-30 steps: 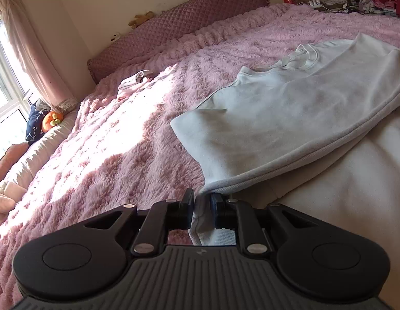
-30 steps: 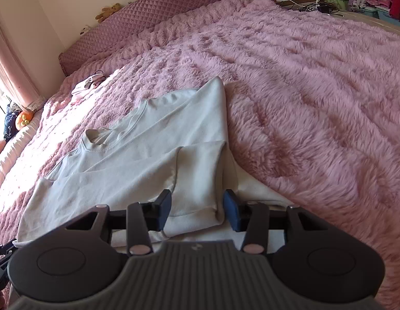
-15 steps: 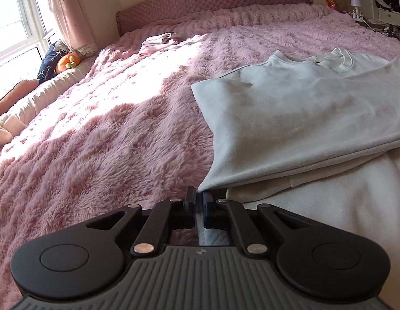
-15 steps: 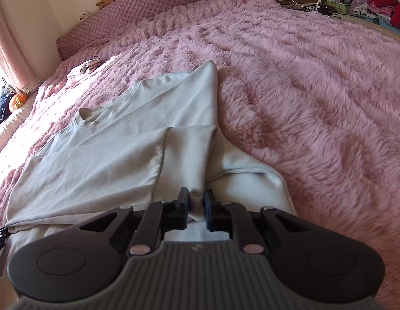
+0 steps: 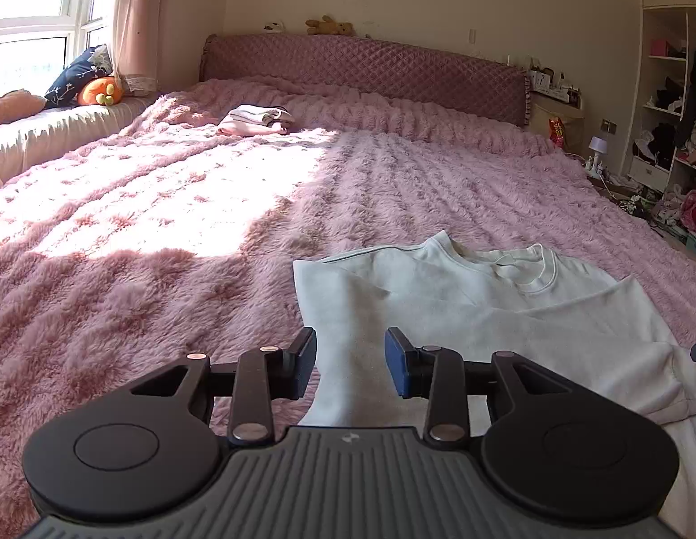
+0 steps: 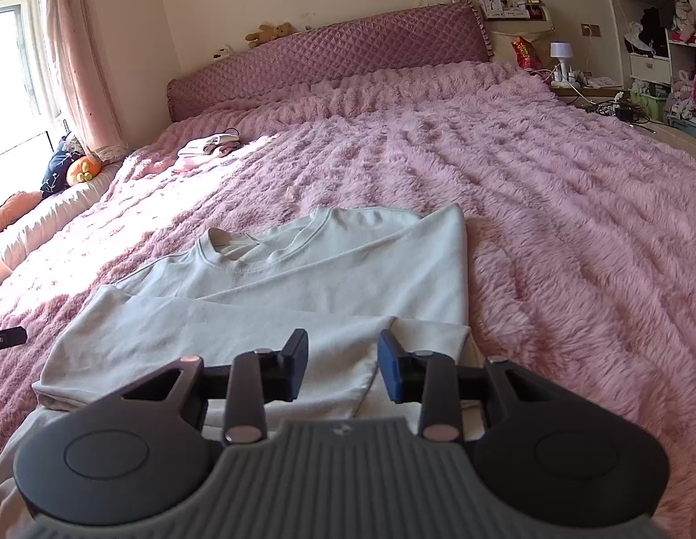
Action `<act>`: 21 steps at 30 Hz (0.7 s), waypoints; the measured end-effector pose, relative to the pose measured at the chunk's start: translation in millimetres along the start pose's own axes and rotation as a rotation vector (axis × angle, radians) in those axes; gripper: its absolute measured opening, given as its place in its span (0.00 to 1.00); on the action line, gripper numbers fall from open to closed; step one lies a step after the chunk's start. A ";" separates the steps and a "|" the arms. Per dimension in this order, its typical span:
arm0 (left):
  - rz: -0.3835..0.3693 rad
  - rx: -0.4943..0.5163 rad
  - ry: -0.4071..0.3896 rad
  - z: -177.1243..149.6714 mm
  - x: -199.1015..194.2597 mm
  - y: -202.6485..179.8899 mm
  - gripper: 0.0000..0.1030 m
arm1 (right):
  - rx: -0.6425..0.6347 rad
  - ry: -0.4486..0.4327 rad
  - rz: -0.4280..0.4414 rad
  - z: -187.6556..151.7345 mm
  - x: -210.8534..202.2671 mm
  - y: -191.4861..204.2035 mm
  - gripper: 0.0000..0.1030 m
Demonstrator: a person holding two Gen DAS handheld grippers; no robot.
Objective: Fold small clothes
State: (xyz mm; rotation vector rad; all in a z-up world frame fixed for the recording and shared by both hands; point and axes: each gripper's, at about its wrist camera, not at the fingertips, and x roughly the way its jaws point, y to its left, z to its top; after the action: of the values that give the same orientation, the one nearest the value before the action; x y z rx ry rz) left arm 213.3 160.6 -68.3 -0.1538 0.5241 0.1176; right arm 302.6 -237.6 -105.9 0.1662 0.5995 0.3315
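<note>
A pale grey-white sweatshirt (image 5: 473, 314) lies on the pink fluffy bedspread, its collar toward the headboard and both sleeves folded in across the body. It also shows in the right wrist view (image 6: 303, 287). My left gripper (image 5: 350, 361) is open and empty, above the shirt's left edge. My right gripper (image 6: 343, 366) is open and empty, above the shirt's lower right part near a folded sleeve cuff (image 6: 433, 337).
A small pile of folded clothes (image 5: 255, 120) lies near the quilted headboard (image 5: 365, 72). Cushions and an orange toy (image 5: 98, 90) sit on the window bench at left. Cluttered shelves (image 5: 671, 103) and a nightstand lamp (image 6: 561, 56) stand at right.
Both grippers were shut on the shirt's fabric half a second ago; now both have opened, let go and lifted, tilting up toward the headboard. The shirt lies flat.
</note>
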 end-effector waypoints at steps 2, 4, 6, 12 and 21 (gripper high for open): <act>-0.033 -0.035 0.028 -1.5 20.2 0.6 0.41 | 0.010 0.039 0.000 -4.2 9.3 2.0 0.30; -0.030 -0.063 0.060 -8.0 36.1 1.9 0.41 | -0.003 0.063 -0.006 -10.3 11.7 2.1 0.30; -0.003 -0.074 0.088 -15.3 47.4 4.3 0.41 | -0.026 0.088 -0.027 -18.4 12.7 0.6 0.30; 0.025 -0.067 0.135 -28.0 62.3 11.5 0.37 | -0.027 0.113 -0.037 -39.1 10.2 -19.6 0.29; -0.077 -0.150 0.106 -1.5 -14.4 12.1 0.50 | 0.012 0.070 0.015 -13.7 -37.2 -9.7 0.49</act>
State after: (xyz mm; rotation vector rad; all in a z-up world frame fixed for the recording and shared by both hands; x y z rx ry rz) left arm 198.4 171.2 -63.7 -0.3272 0.6145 0.0742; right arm 268.4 -259.0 -99.9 0.1711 0.6697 0.3490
